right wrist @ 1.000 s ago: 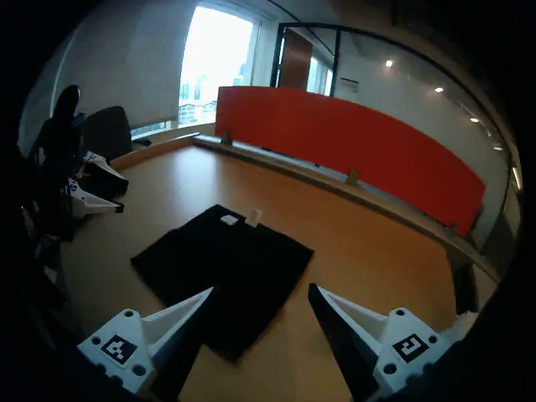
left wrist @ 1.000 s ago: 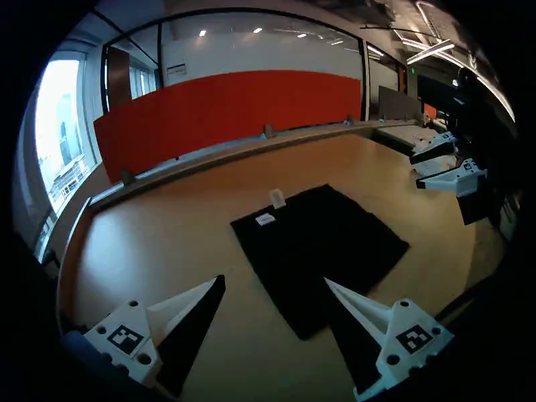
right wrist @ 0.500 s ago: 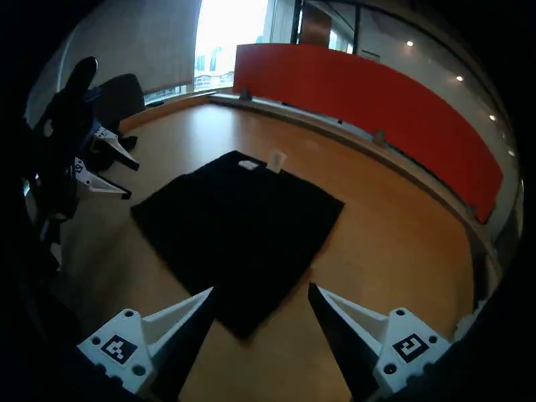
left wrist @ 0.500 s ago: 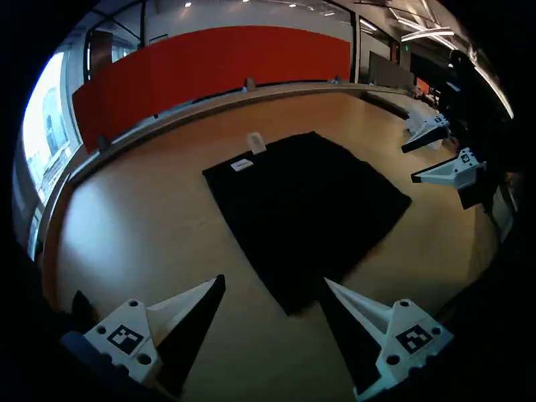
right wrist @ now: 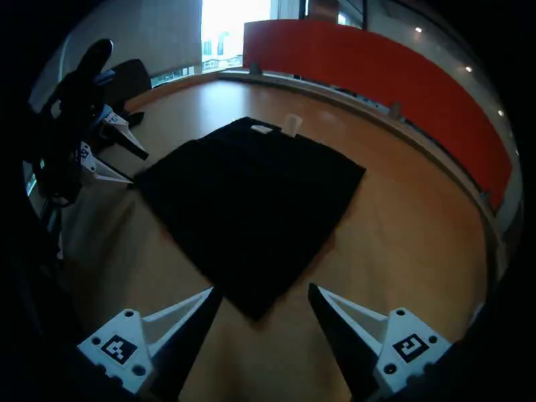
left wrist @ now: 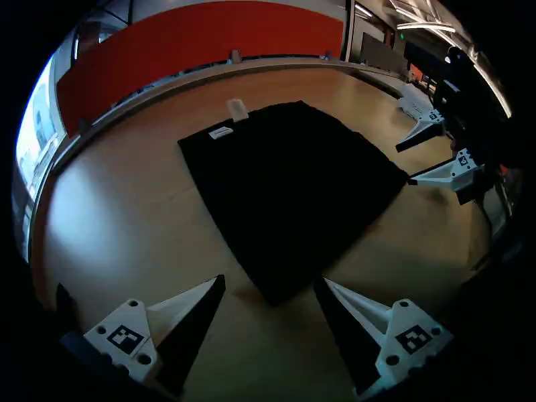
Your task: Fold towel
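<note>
**Both grippers lined up on towel corners**

The black towel point(left wrist: 288, 174) lay flat on the table point(left wrist: 120, 201). One corner sat just ahead of the left gripper point(left wrist: 269, 280), between its wide-open, empty fingers point(left wrist: 194, 311). Another corner sat likewise before the right gripper point(right wrist: 262, 288), which was also open and empty. Probably each corner was centred so that the fingers could close on it.

Both gripper views sit low over the table point(left wrist: 114, 201), each looking across the black towel point(left wrist: 288, 181) from neighbouring near corners toward the shared red divider point(left wrist: 201, 40).
</note>
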The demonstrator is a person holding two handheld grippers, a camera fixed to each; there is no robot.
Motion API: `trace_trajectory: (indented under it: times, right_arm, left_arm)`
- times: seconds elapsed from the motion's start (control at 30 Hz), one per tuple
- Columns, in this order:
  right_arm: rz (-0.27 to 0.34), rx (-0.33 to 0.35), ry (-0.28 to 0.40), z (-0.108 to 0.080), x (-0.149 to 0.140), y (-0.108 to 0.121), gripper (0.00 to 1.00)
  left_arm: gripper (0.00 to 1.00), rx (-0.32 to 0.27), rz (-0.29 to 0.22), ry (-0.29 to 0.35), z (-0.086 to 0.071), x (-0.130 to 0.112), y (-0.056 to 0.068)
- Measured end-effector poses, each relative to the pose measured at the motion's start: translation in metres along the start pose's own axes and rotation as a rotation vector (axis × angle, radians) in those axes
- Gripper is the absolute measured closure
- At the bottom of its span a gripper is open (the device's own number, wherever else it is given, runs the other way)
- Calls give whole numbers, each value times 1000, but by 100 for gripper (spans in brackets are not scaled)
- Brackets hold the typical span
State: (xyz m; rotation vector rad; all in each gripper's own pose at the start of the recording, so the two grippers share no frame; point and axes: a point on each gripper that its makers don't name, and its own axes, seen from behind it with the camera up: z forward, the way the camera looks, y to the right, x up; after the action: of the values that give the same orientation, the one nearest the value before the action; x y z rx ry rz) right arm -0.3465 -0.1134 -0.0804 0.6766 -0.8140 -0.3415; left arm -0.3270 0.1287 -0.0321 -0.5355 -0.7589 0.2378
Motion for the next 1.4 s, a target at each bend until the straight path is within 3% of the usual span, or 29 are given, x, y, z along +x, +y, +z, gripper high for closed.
trace_trajectory:
  times: [0.3,0.57,0.77,1.1,1.23,1.4]
  right_arm:
    - [2,24,-29,3,-10,-1,6]
    - [14,44,-43,5,-13,-4,15]
    - [8,53,-47,4,-13,-6,30]
    - [10,57,-51,4,-12,-6,63]
    - [8,64,-51,5,-11,-9,77]
    - [7,75,-52,6,-11,-14,84]
  left_arm:
    - [5,-7,25,-18,8,-2,6]
    - [19,4,30,-30,6,-4,3]
    - [25,5,30,-28,6,-5,5]
    - [54,2,34,-36,6,-4,9]
    - [71,8,25,-37,7,-3,8]
    - [88,26,9,-39,8,-3,6]
